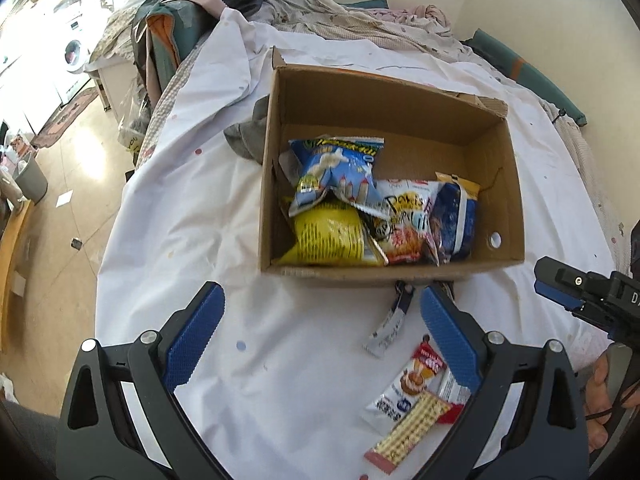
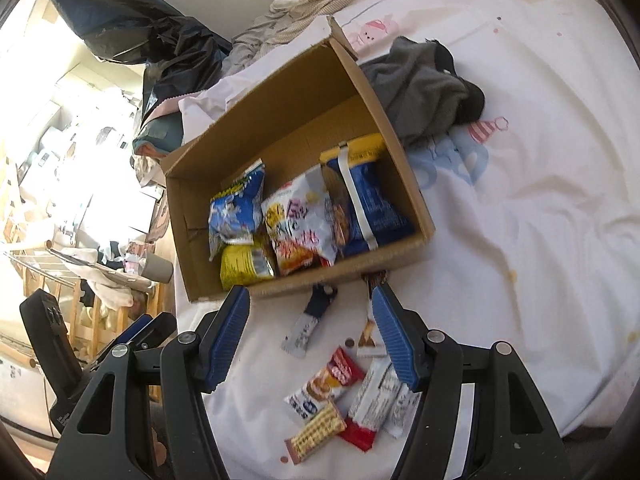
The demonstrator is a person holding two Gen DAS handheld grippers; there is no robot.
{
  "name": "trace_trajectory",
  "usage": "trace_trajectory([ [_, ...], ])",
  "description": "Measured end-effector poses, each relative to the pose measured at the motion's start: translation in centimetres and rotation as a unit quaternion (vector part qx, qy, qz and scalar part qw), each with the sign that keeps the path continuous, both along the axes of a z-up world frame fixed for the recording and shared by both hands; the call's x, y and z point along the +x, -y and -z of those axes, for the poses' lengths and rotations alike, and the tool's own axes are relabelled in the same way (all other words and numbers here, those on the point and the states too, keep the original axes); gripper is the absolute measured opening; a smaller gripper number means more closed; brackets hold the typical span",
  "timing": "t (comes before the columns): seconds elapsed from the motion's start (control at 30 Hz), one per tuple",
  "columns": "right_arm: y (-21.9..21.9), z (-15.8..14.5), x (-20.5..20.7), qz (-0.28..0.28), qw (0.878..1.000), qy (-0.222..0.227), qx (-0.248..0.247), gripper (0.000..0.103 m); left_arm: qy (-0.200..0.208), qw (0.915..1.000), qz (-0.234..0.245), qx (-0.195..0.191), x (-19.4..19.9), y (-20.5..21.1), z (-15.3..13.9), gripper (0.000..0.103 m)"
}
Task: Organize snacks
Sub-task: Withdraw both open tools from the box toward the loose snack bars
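Jaws of left gripper (image 1: 320, 334) and right gripper (image 2: 310, 338) stand half open, both empty, above loose snack bars (image 2: 344, 396) on the white bed sheet (image 1: 240, 240). Cardboard box (image 1: 496, 184) beyond holds four snack bags (image 1: 340, 216). Descend squarely over one bar; approach is unobstructed, near box wall close.

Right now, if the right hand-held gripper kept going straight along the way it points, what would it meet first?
Probably the small snack packets loose on the white sheet, just short of the cardboard box. The right hand-held gripper, jaws open and empty, points down over them; depth is hard to judge.
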State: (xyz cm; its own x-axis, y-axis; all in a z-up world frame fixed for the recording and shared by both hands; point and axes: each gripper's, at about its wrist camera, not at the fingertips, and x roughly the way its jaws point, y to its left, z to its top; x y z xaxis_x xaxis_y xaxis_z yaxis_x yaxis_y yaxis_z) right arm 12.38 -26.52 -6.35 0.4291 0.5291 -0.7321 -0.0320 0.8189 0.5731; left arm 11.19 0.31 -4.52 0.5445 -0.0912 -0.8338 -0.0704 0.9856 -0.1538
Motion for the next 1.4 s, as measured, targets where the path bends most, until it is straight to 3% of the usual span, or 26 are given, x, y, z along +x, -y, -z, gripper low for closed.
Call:
trace_trajectory([
  [0.8, 0.8, 1.9, -3.6, -0.002, 0.999, -0.027, -0.036, 0.067, -0.027, 0.9994, -0.007, -0.021, -4.0, 0.2, 1.5, 0.097],
  [1.27, 1.9, 2.3, -3.7, 0.018, 0.998, -0.041, -0.039, 0.067, -0.060, 0.9978, 0.025, -0.015, -4.2, 1.8, 3.5, 0.096],
  [1.37, 2.1, 2.4, -3.7, 0.022, 0.998, -0.045, -0.031, 0.067, -0.081, 0.9959, 0.035, -0.020, -4.1, 1.9, 4.3, 0.091],
  [1.4, 2.2, 2.5, -3.6, 0.021, 0.998, -0.048, -0.023, 0.067, -0.095, 0.9942, 0.042, -0.026, -4.0, 2.0, 4.8, 0.084],
])
